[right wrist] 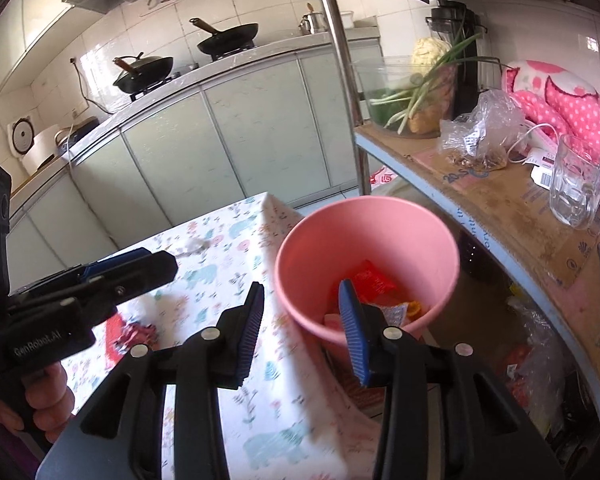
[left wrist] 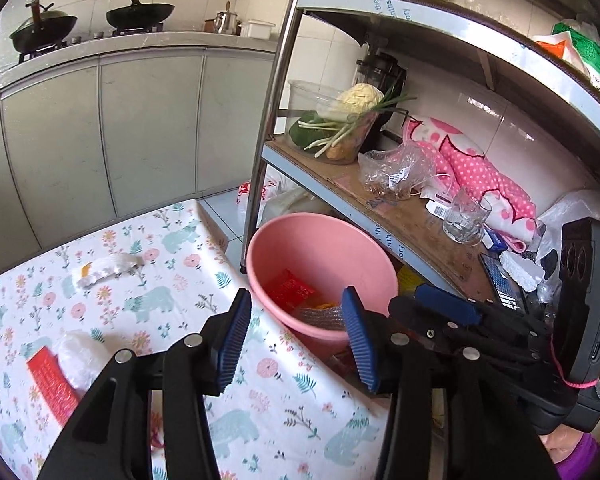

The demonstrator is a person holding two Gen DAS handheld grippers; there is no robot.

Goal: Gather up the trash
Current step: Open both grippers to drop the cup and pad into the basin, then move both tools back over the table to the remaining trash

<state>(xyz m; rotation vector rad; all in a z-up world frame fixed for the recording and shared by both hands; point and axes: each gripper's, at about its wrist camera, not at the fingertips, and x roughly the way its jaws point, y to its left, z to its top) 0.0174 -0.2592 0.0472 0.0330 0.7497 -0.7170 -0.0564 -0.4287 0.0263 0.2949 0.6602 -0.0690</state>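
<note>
— Trash first: where is it?

— Some lies in the pink bucket (left wrist: 320, 248) at frame centre: a red wrapper (left wrist: 294, 290), something orange and a silvery mesh scrap, partly hidden behind the gripper pads. More sits on the floral tablecloth (left wrist: 260, 400) at lower left: a red packet (left wrist: 54, 388) beside a white wad (left wrist: 84, 360), and a torn white piece (left wrist: 108, 268) further up.

— Anything hard to read?

— In the right wrist view the table trash is blurred; the rack's lower shelf is dim.

— And the tools?

— Left gripper (left wrist: 296, 340) is open and empty above the bucket's near rim. Right gripper (right wrist: 304, 328) is also parted, holding nothing.
</note>
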